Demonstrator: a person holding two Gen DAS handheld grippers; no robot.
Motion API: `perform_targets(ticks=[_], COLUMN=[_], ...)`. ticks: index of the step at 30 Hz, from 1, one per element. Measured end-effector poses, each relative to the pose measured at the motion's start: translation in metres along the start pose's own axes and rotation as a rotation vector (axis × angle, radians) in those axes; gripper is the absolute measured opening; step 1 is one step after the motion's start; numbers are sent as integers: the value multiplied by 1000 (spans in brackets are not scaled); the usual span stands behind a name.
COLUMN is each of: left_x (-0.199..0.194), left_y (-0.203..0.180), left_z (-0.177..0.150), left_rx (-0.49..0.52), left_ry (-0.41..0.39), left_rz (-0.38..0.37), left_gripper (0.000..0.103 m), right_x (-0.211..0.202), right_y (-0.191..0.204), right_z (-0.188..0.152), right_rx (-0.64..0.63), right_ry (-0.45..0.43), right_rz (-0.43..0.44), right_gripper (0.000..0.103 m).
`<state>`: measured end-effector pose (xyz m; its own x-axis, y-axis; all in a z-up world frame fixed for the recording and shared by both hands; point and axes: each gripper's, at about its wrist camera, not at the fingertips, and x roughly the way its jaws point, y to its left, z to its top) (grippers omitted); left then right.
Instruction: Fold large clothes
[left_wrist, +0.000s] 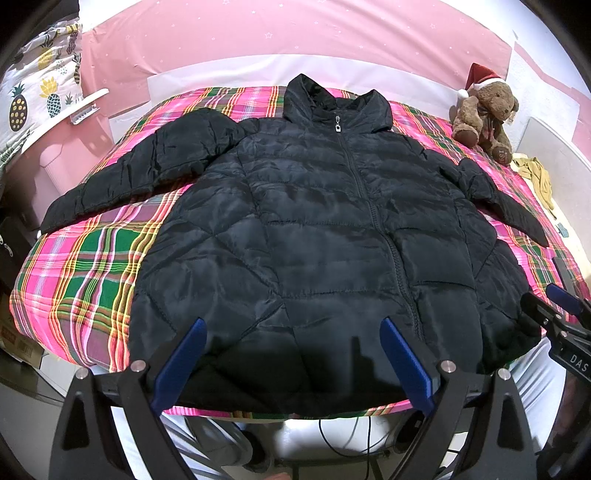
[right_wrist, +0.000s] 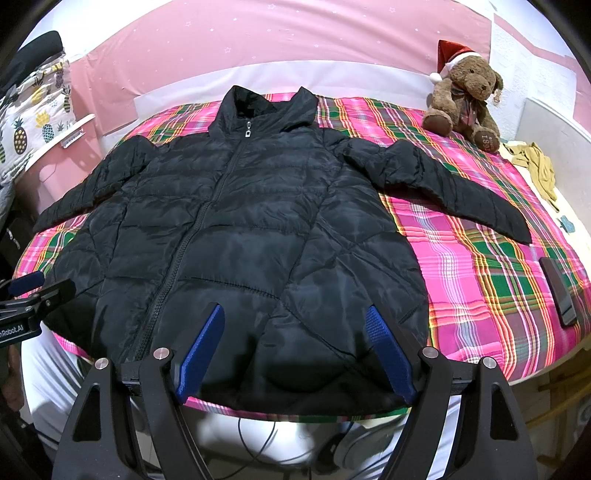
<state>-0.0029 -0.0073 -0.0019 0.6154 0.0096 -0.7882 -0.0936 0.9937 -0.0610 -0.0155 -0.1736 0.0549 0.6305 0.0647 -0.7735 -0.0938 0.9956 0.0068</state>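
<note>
- Across the plaid bedspread (left_wrist: 85, 266) a black puffer jacket (left_wrist: 317, 229) lies flat, front up and zipped, collar at the far end and hem at the near edge, so its long axis runs near to far, straight away from both grippers.
- Its left sleeve (left_wrist: 140, 166) spreads out toward the left edge of the bed, and its right sleeve (right_wrist: 450, 184) angles out over the plaid on the right; neither is folded in yet, so the folding looks barely begun.
- At the far right corner sits a teddy bear in a Santa hat (right_wrist: 465, 96), well apart from the jacket; a dark phone-like slab (right_wrist: 557, 291) lies near the right edge.
- Over the near hem, left of the zipper, hovers the left gripper (left_wrist: 291, 365), blue fingers spread wide and holding nothing.
- Right of the zipper, the right gripper (right_wrist: 295, 354) hangs over the hem, equally agape and empty.
- Each gripper is nearer its own side's sleeve, so a sleeve-in fold would likely suit the matching hand.
</note>
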Motion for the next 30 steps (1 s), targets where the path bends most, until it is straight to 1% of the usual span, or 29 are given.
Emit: perform_targets(ticks=[30], left_x=[0], left_y=[1], left_z=[-4], left_rx=[-3], left_ry=[7], left_rz=[-3], left_gripper=[96], right_x=[3], right_y=[0], right_z=[-1], right_rx=[-1], right_ry=[6], right_rz=[1], right_gripper=[79])
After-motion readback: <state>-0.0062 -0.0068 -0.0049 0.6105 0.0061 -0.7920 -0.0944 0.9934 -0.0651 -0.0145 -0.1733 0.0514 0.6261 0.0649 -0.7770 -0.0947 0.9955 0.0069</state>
